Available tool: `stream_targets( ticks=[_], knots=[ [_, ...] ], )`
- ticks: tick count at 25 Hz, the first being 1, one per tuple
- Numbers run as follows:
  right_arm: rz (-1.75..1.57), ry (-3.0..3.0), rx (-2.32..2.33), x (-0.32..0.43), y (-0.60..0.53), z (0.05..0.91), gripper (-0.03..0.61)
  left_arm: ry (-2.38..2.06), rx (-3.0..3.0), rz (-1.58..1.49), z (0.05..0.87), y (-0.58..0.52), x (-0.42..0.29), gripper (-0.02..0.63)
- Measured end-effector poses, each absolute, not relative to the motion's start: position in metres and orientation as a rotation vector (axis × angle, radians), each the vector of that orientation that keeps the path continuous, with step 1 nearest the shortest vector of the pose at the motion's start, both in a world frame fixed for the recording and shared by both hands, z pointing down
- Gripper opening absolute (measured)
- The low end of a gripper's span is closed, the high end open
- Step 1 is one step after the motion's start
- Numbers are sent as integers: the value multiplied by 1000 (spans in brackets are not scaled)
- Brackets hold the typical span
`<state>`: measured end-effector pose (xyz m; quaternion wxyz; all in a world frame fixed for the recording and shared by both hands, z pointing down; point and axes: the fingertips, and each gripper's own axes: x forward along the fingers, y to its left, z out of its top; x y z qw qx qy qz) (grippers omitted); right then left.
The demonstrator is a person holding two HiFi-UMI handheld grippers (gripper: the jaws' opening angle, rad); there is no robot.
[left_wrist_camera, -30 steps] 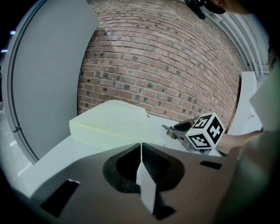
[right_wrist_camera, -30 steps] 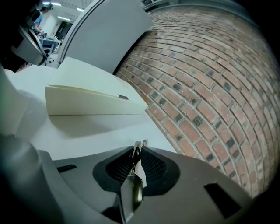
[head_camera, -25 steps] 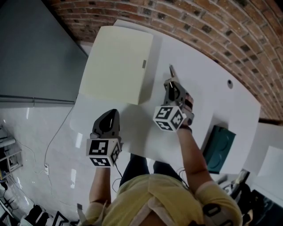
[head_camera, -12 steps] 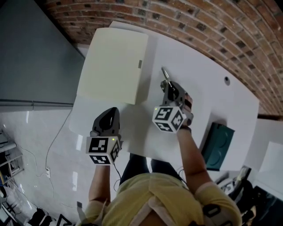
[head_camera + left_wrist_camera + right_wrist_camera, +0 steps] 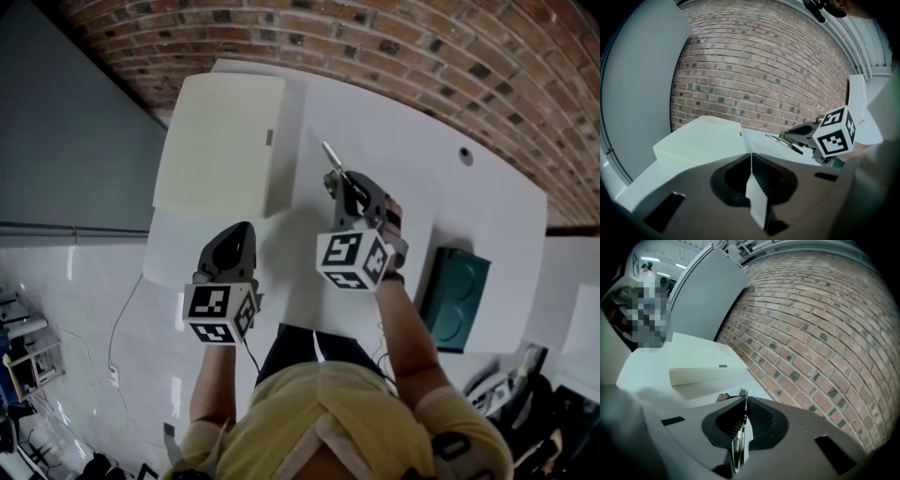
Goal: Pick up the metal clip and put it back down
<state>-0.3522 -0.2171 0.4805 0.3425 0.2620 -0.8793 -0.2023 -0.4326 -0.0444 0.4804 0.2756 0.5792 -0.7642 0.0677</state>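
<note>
The metal clip (image 5: 330, 155) is a thin silver strip that sticks out up and left from my right gripper (image 5: 342, 178). That gripper is shut on it and holds it above the white table (image 5: 412, 141); its jaws closed on the clip within the last second. In the right gripper view the clip's tip (image 5: 739, 393) shows between the closed pads. From the left gripper view the clip (image 5: 780, 139) hangs clear of the tabletop. My left gripper (image 5: 239, 232) hovers at the table's near left edge, shut with nothing in it (image 5: 751, 157).
A flat cream box (image 5: 220, 141) lies on the table's left part, just left of the clip. A dark green box (image 5: 455, 298) sits beyond the table's right edge. A small round hole (image 5: 466, 156) marks the table's far right. A brick wall runs behind.
The right gripper has risen from the table with the clip in its jaws. The left gripper has lifted and shifted a little too.
</note>
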Motion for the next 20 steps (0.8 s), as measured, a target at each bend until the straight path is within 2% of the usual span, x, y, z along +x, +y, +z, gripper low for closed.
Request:
stream_targets(
  ticks=[8, 20],
  knots=[
    [-491, -2323, 714, -292, -224, 433, 9, -2001, 1654, 202, 459, -74, -375, 9],
    [-428, -2255, 915, -156, -261, 409, 9, -1883, 1871, 256, 434, -134, -271, 9]
  ],
)
